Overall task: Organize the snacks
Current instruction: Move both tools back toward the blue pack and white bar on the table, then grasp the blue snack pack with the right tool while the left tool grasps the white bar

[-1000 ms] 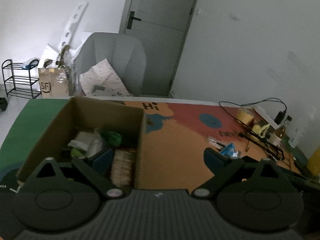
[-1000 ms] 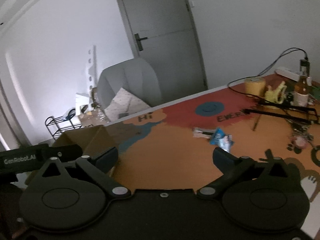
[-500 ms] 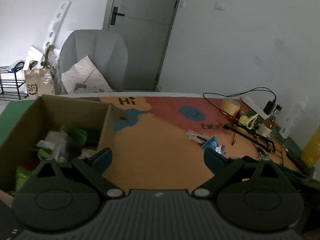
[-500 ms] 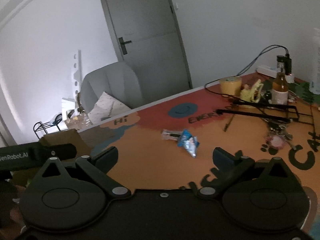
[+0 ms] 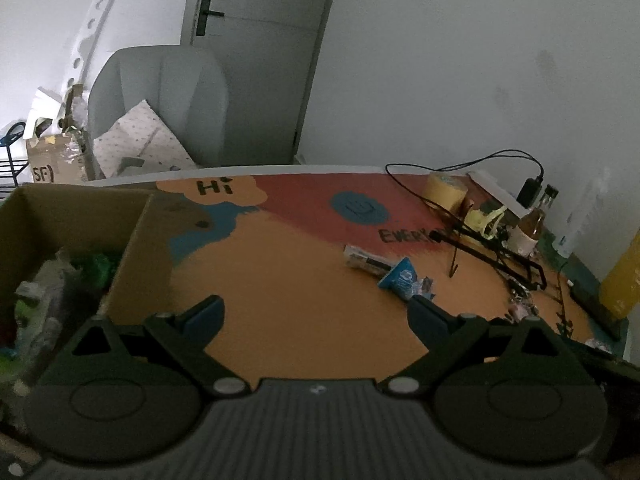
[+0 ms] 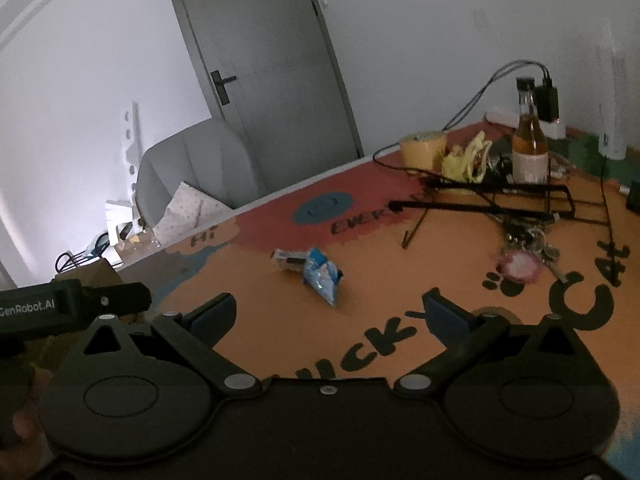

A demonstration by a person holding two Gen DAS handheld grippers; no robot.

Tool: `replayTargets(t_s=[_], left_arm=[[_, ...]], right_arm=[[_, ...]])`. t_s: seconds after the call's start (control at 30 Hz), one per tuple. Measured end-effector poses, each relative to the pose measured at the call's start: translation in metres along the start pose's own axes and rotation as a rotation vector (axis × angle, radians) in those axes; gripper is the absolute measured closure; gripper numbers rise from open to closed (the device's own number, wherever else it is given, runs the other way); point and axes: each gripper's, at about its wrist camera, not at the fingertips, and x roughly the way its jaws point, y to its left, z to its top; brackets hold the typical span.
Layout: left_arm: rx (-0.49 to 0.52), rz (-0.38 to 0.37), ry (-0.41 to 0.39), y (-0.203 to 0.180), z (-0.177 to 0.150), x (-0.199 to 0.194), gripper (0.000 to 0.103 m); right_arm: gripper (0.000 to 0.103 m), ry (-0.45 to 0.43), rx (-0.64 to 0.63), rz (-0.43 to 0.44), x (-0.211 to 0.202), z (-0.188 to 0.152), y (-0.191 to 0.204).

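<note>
Right wrist view: my right gripper [image 6: 328, 310] hangs wide and empty short of the blue snack packet [image 6: 322, 278] lying on the surface [image 6: 256, 300]; left gripper [image 5: 316, 314] is wide too. I'd descend straddling the packet's crumpled middle, then pinch.

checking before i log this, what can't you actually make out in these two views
- Left wrist view: the cardboard box runs off the left edge; its contents are dim and unidentifiable.
- Both views: print on the blue snack packet and the clear wrapper beside it is too small to read.
- Right wrist view: the box is almost wholly hidden behind the left tool.
- Right tool covers the near mat lettering.
</note>
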Motion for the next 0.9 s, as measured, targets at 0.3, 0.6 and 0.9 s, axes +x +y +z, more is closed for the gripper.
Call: replayTargets(t_s=[0.3,0.6,0.9], left_arm=[[0.012,-0.021,0.018,-0.011,0.003,0.029,0.007],[0.004,-0.018,0.024,-0.012,0.011,0.059,0.015],[-0.015,0.013,0.027,-0.003,0.021,0.084,0.020]], right_arm=[[0.015,0.040,0.031,0.023,0.027,-0.001,-0.017],[0.024,0.077,0.030,0.073,0.065,0.012,-0.011],[0.026,0.101,0.020,0.077,0.102,0.020,-0.003]])
